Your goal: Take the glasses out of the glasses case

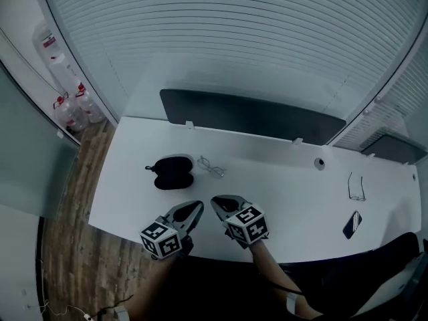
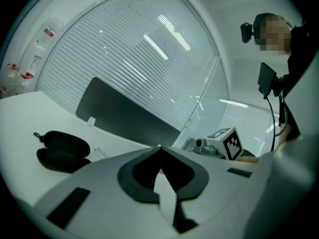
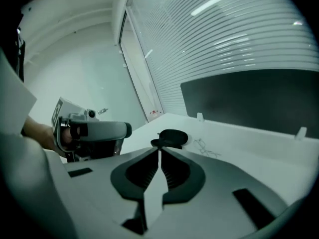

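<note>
1. The white rectangular table (image 1: 287, 196) is stretching wide from 9 to 3 o'clock. Both grippers are hovering over its near edge at 6 o'clock, with a broad run of bare tabletop lying ahead of them toward the far edge.
2. The left gripper (image 1: 196, 207) is keeping its jaws pressed together tip to tip, gripping nothing. The right gripper (image 1: 215, 202), just beside it at its 3 o'clock, is likewise closed on itself.
3. The thin wire-rimmed clear-lens glasses (image 1: 211, 166) are lying out on the tabletop at 12 o'clock from the gripper tips. They are sitting just beside the case at its 3 o'clock, and I cannot tell whether they are touching it.
4. The black oval clamshell glasses case (image 1: 173, 172) is sitting open at 11 o'clock from the left gripper. Its two halves are spread apart and a small tab is poking out at its 9 o'clock.
5. Only bare tabletop is lying between the gripper tips and the glasses.
6. A long dark grey panel (image 1: 247, 116) is standing along the far edge at 12 o'clock.
7. A second dark thin-framed pair of glasses (image 1: 356, 187) is lying well apart at 2 o'clock.
8. A dark flat phone (image 1: 352, 225) is resting near the near edge at 3 o'clock.
9. Clear plastic bottles with red labels (image 1: 75, 109) are standing on the wooden floor at 10 o'clock, beyond the table's left end.
</note>
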`<action>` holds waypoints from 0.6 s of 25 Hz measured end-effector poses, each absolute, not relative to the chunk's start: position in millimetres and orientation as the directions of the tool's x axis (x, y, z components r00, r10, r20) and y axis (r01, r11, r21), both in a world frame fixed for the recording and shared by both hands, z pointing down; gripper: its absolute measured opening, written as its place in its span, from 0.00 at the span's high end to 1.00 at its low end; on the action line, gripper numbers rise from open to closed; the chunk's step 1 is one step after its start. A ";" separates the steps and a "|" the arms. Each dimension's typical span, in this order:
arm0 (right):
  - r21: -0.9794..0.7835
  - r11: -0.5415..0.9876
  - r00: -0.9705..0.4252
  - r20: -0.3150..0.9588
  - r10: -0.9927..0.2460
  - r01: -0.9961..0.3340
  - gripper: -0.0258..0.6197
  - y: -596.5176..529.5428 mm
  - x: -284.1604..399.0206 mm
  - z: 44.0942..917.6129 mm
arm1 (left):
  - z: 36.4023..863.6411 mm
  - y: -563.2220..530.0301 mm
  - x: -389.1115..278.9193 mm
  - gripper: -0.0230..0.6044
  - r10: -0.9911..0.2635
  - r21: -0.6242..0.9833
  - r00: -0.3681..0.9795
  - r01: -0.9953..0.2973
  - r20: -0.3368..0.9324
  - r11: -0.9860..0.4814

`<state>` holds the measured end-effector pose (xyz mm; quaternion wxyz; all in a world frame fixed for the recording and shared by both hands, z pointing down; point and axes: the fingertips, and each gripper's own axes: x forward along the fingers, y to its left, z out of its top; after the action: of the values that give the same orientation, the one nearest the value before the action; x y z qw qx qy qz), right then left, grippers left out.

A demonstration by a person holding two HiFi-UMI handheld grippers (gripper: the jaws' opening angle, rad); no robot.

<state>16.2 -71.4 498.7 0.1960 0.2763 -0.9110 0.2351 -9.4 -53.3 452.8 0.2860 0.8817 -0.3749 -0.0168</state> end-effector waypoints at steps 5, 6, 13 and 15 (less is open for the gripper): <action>-0.323 0.762 -0.796 0.464 -0.388 -0.561 0.91 -50.4 28.8 492.3 | 450.5 -27.4 8.2 0.94 -0.702 0.505 0.688 -0.679 0.184 -0.533; -0.324 0.767 -0.801 0.459 -0.384 -0.553 0.91 -45.7 31.9 491.2 | 450.3 -21.8 12.6 0.94 -0.708 0.505 0.682 -0.683 0.183 -0.527; -0.344 0.791 -0.830 0.442 -0.340 -0.507 0.91 -4.6 55.1 494.2 | 453.9 22.5 42.6 0.94 -0.743 0.501 0.645 -0.710 0.181 -0.495; -0.358 0.791 -0.837 0.440 -0.325 -0.496 0.91 8.7 60.9 497.1 | 454.7 36.1 48.5 0.94 -0.750 0.499 0.636 -0.717 0.183 -0.487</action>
<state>60.9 8.7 497.1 0.1809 0.2212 -0.9288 0.2359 48.5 36.1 454.7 0.2748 0.8617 -0.4255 -0.0296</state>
